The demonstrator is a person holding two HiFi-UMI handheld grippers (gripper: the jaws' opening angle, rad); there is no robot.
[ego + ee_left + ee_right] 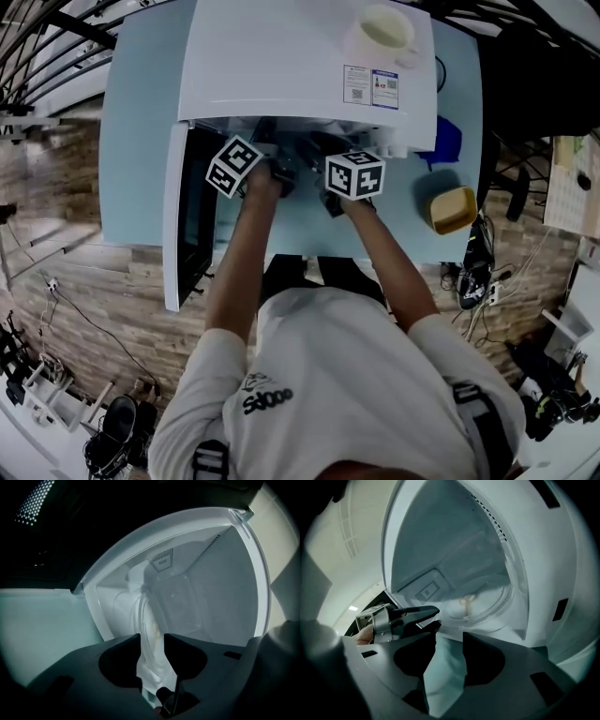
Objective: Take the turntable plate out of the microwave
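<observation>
The white microwave [309, 56] stands on a light blue table [141, 112] with its door [175, 225] swung open to the left. Both grippers reach into its opening. The clear glass turntable plate [140, 616] lies in the cavity, and its near rim runs between the jaws of my left gripper [153, 637], which are shut on it. In the right gripper view the plate [487, 602] lies on the cavity floor, with the left gripper [431, 617] clamped on its left rim. My right gripper [449, 641] is open just before the plate, with nothing between its jaws. From above, the microwave's top hides the plate.
A cream cup [382, 33] stands on top of the microwave. A yellow container [453, 208] and a blue object [448, 141] sit on the table to the right. The open door walls off the left side. Cables and gear lie on the wooden floor around the table.
</observation>
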